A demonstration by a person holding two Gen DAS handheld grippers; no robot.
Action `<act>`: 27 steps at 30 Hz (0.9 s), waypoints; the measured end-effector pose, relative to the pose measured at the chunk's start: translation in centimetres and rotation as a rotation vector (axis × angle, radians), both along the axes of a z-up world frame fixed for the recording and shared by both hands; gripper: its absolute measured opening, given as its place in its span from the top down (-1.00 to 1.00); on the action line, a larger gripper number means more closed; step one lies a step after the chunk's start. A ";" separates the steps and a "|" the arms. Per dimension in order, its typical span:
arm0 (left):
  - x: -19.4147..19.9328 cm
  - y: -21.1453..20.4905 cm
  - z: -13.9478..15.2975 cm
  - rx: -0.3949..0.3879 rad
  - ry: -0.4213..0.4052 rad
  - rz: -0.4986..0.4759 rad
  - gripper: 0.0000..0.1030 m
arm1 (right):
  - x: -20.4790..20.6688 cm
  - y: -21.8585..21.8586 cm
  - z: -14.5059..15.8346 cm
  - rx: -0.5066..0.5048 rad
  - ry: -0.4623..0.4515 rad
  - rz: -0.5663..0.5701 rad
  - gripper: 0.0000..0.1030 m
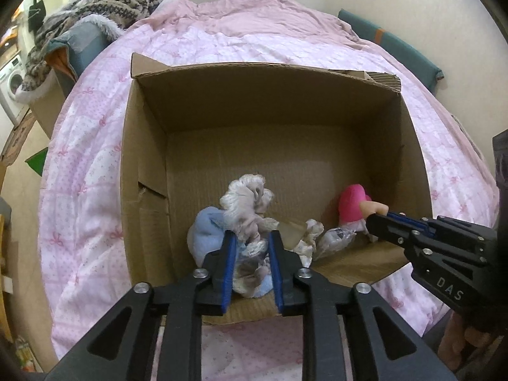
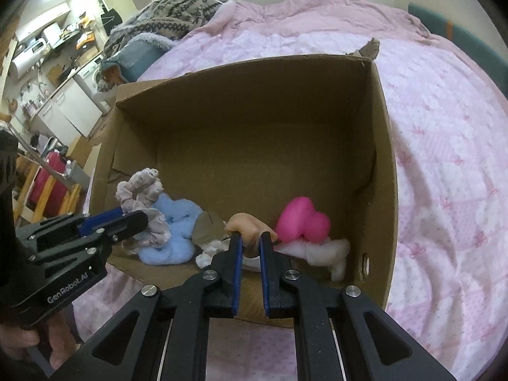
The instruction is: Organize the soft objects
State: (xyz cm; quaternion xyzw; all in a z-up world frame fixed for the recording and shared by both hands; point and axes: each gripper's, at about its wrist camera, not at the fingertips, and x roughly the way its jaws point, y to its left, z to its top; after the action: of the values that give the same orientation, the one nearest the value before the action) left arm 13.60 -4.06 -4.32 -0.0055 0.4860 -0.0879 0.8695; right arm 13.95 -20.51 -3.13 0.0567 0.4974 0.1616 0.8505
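An open cardboard box (image 1: pixel 254 73) (image 2: pixel 241 95) stands on the bed. My left gripper (image 1: pixel 252 235) (image 2: pixel 139 219) reaches over its near wall; a grey scrunchie (image 1: pixel 247 200) (image 2: pixel 139 187) fills the narrow gap between its pads and touches both, standing upright on a light-blue plush (image 1: pixel 203 231) (image 2: pixel 177 222). My right gripper (image 2: pixel 250 236) (image 1: pixel 381 217) is shut on a peach-coloured soft piece (image 2: pixel 246 223) (image 1: pixel 376 208) low in the box's right part. Next to it lie a pink heart-shaped plush (image 2: pixel 301 219) (image 1: pixel 350 200) and a white fluffy bundle (image 2: pixel 327 250).
A crumpled white scrap (image 1: pixel 309 235) and clear plastic (image 1: pixel 336 236) lie on the box floor. The box's far half is bare cardboard. A pink quilt (image 1: pixel 254 38) covers the bed, with a patterned blanket (image 1: pixel 104 3) at its far left. A hand (image 2: pixel 57 343) holds the left gripper.
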 end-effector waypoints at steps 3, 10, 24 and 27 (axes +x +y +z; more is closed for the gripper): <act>-0.3 0.0 0.4 0.007 -0.027 0.002 -0.07 | -0.1 0.2 -0.1 -0.036 0.002 -0.004 0.79; -0.7 0.3 1.1 0.025 -0.065 0.012 -0.28 | -0.1 -0.4 0.2 0.008 -0.004 -0.024 0.67; -3.2 2.6 5.0 0.050 -0.184 0.128 -0.43 | -1.8 -1.5 4.3 0.094 -0.137 -0.088 -0.47; -4.3 3.4 6.8 0.045 -0.215 0.145 -0.43 | -2.7 -1.9 5.7 0.098 -0.177 -0.102 -0.65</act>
State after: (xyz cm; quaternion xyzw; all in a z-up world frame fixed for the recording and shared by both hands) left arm 9.26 -0.67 2.48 -0.0114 0.3900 -0.0141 0.9206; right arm 11.26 -22.41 2.62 0.1092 0.4084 0.1468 0.8943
